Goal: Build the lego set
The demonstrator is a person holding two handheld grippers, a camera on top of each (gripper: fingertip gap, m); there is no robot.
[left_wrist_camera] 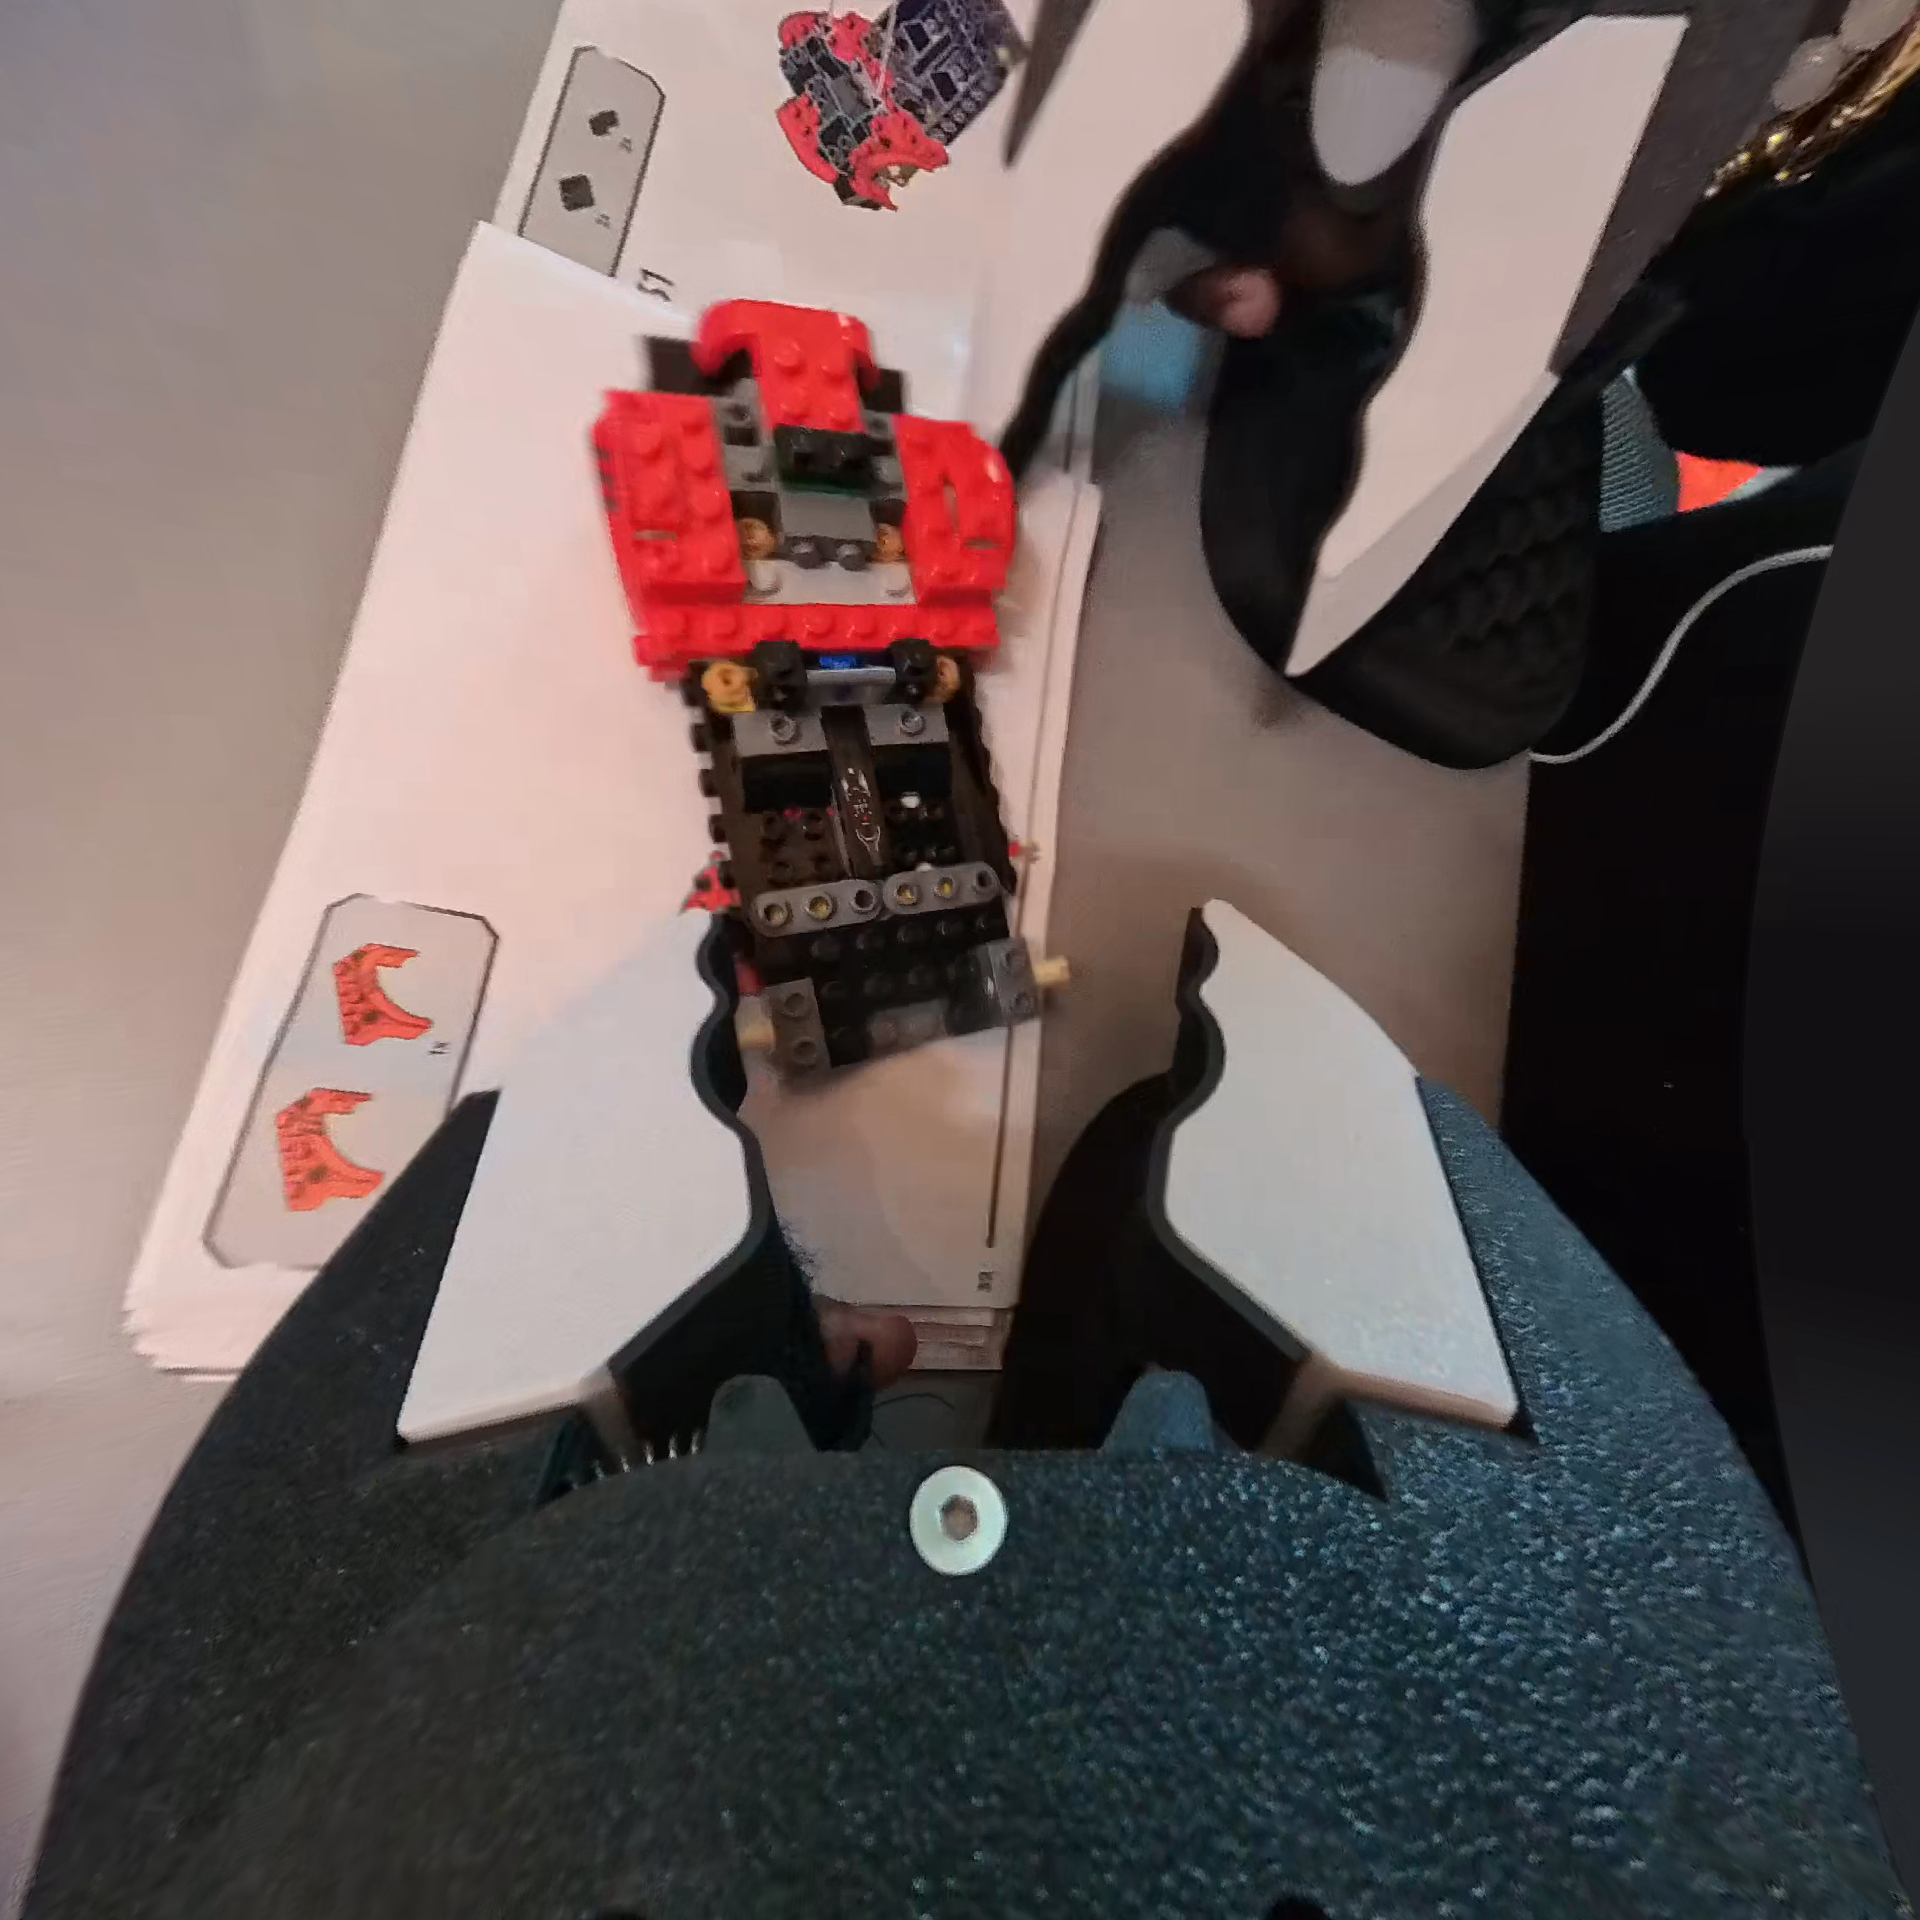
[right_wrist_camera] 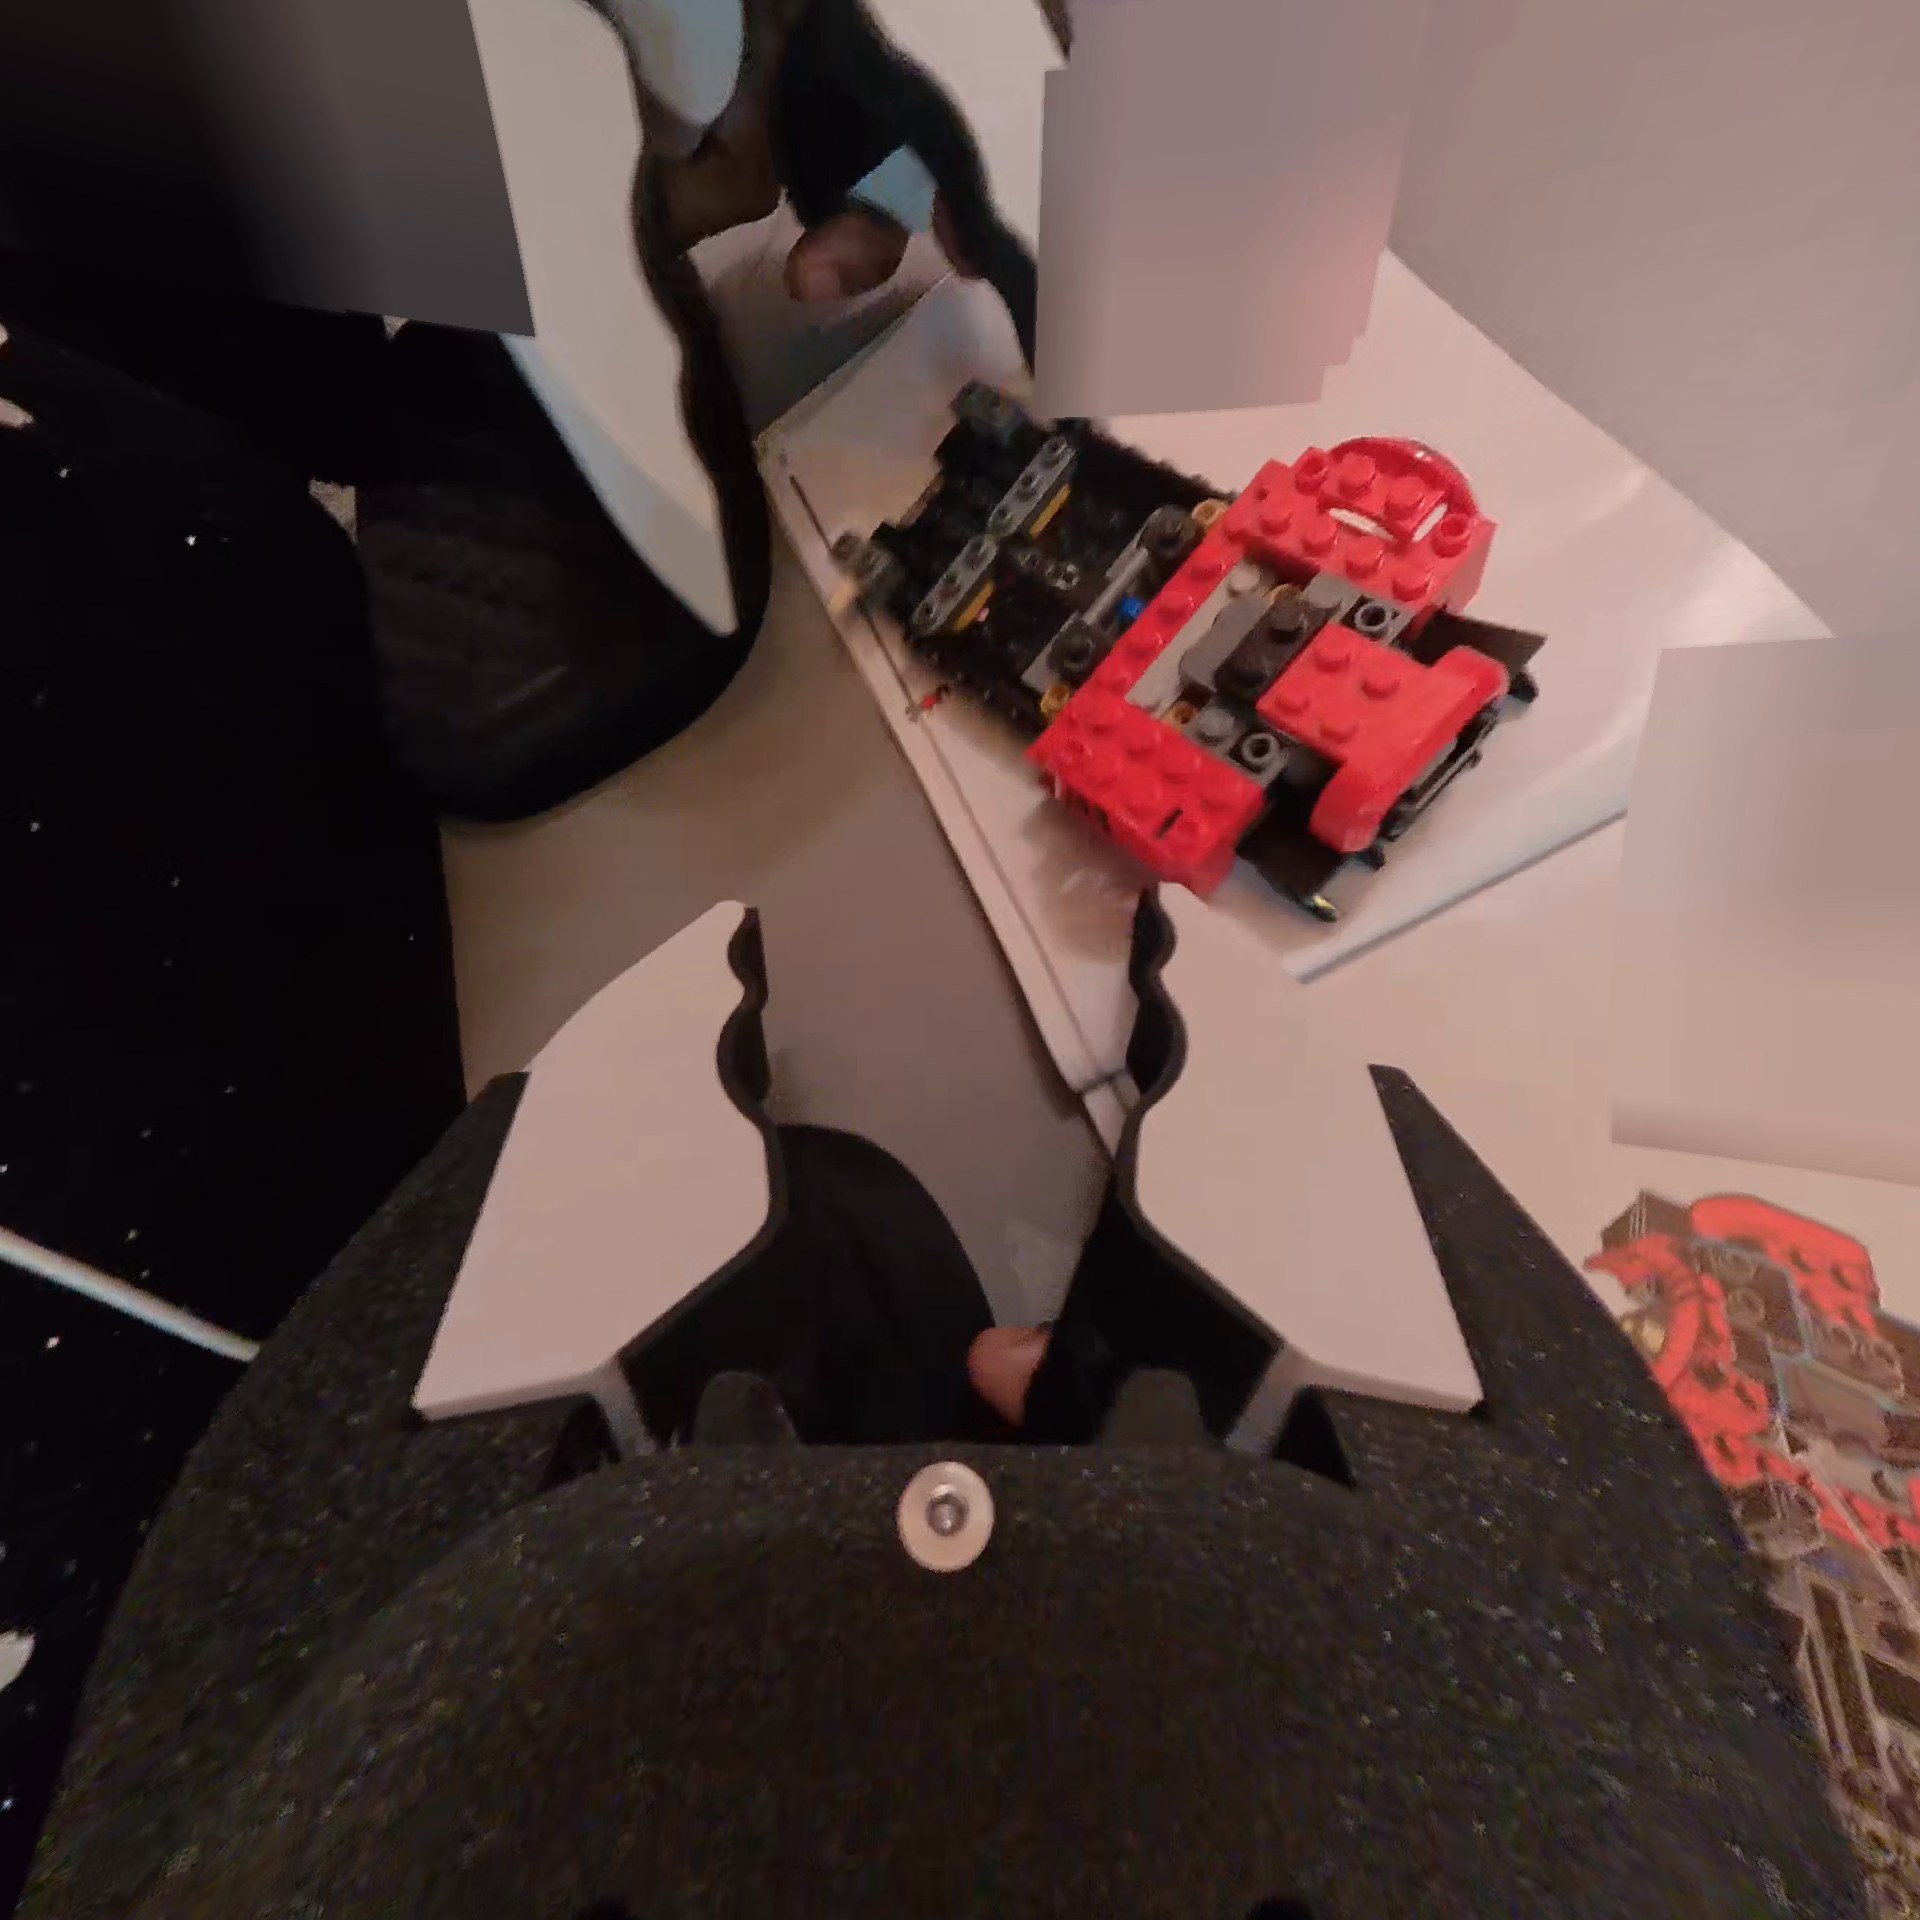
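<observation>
A part-built lego model (left_wrist_camera: 831, 665), red at one end and black at the other, lies on the open instruction booklet (left_wrist_camera: 520, 665). My left gripper (left_wrist_camera: 951, 925) is open and empty, its fingertips on either side of the model's black end. In the right wrist view the model (right_wrist_camera: 1226, 665) lies ahead and to the right. My right gripper (right_wrist_camera: 940, 925) is open and empty above the table, short of the model's red end. Each gripper also shows in the other's view: the right one (left_wrist_camera: 1340, 343) and the left one (right_wrist_camera: 800, 343).
The booklet lies on a pale table (right_wrist_camera: 831, 862). Its pages carry printed pictures of parts (left_wrist_camera: 353, 1070) and of the model (left_wrist_camera: 873, 104); another picture shows in the right wrist view (right_wrist_camera: 1787, 1455). A dark floor or cloth (right_wrist_camera: 187, 935) lies beyond the table edge.
</observation>
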